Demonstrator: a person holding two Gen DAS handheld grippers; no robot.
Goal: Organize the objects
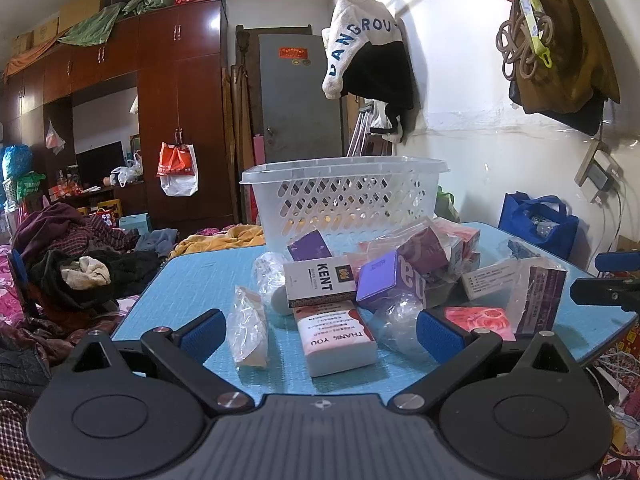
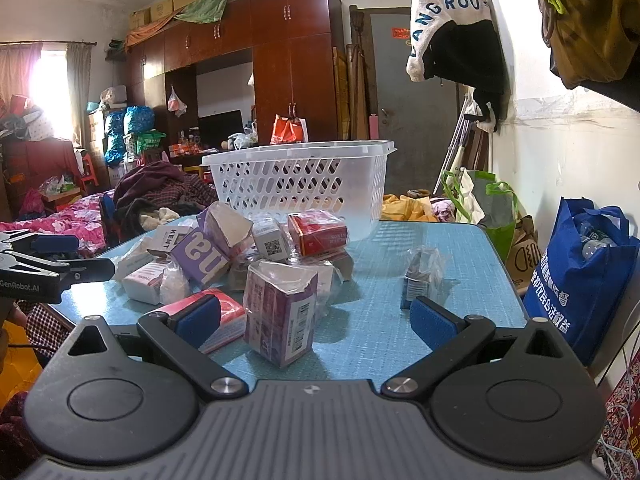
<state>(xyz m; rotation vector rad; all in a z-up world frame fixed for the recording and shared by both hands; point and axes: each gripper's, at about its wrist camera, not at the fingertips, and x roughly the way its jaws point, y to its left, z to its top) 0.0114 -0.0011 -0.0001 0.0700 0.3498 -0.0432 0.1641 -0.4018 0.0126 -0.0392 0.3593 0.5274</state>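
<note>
Both hand-held grippers are spread and empty: the left hand-held gripper (image 1: 318, 330) has the "THANK YOU" box (image 1: 335, 338) lying on the bench (image 1: 192, 280) between its fingers, long axis pointing toward the white basket (image 1: 344, 196), while the right hand-held gripper (image 2: 316, 322) faces the purple carton (image 2: 280, 312).

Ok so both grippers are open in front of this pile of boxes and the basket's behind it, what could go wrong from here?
1. The KENT box leans on other packs in the pile; pulling one out could topple its neighbours.
2. Several items sit in crinkly clear plastic bag wrapping, which may slip between the left gripper fingers.
3. The white basket stands behind the pile, so the right gripper reaching over could knock the upright purple box.
</note>
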